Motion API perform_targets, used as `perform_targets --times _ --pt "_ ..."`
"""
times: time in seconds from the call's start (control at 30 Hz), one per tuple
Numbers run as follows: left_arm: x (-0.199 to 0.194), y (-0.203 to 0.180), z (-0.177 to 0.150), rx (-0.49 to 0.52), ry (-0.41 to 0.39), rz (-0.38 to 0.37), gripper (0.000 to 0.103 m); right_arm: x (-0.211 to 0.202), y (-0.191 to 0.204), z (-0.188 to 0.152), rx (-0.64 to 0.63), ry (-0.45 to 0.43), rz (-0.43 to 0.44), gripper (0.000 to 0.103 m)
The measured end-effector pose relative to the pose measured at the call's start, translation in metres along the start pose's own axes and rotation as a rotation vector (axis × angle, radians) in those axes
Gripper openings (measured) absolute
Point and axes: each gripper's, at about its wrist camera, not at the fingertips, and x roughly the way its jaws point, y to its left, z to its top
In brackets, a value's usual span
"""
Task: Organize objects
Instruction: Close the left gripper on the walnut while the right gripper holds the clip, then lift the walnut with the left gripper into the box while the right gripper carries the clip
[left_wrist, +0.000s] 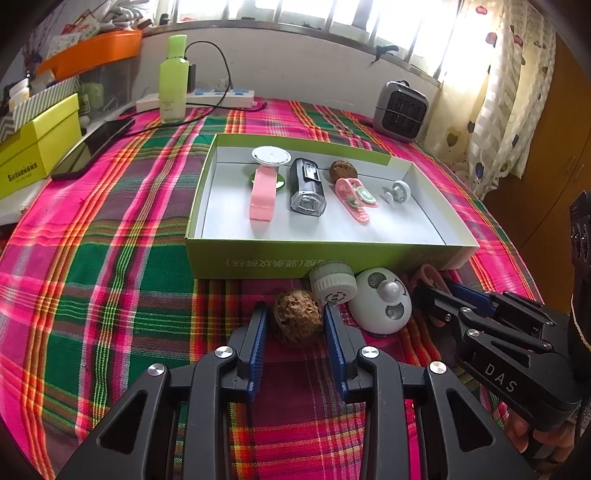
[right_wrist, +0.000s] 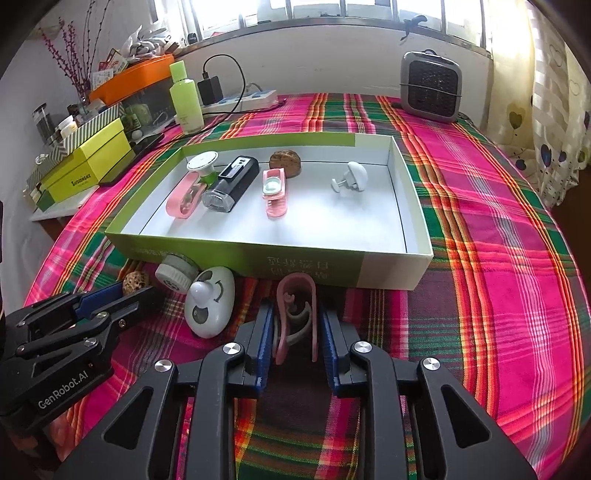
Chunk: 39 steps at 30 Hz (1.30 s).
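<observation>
Nearest, before the green box (left_wrist: 258, 258), the left gripper (left_wrist: 297, 325), whose body reads "GenRobot.AI", clamps a walnut (left_wrist: 297, 317) and the "DAS"-marked right gripper (right_wrist: 295, 328) pinches a pink clip (right_wrist: 297, 314), while beyond the box's far-left corner sits a yellow "SHISHANGNX" carton (left_wrist: 37, 151).

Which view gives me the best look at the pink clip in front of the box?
The right wrist view: the pink clip sits centred and close between the right claw pads. In the left wrist view only a pink loop peeks out behind that claw.
</observation>
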Motion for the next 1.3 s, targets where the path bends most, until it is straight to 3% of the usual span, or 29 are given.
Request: perform_targets --times 1.3 --pt "-0.010 -0.004 0.003 0.042 -0.024 0.044 0.028 -0.013 -0.001 -0.004 0.010 -0.016 0.064 0.025"
